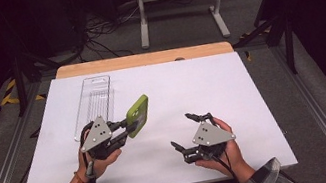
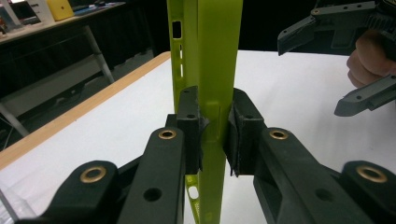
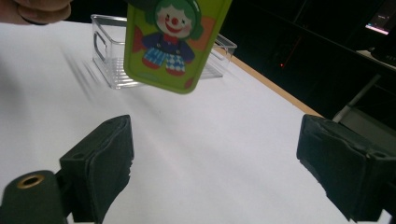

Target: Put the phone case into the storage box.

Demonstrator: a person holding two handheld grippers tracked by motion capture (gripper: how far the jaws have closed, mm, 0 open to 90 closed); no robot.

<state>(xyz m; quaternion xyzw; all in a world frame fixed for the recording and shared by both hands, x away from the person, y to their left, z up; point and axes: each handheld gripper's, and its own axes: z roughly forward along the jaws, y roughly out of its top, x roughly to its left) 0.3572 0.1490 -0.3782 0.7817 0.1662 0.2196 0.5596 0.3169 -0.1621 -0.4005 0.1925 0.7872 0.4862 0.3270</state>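
Above a white table (image 1: 161, 92), the left gripper (image 1: 129, 128) clamps its jaws on the edge of a lime-green plastic phone case (image 1: 138, 115) printed with a clown, held aloft near a clear plastic tray (image 1: 94, 103). The right gripper (image 1: 183, 131) rests beside it, jaws spread wide and empty.

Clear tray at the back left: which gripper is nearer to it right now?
Left. The left gripper, clamped on the green phone case, sits just in front of the clear tray. The right gripper, jaws open, is farther off toward the table's front right.
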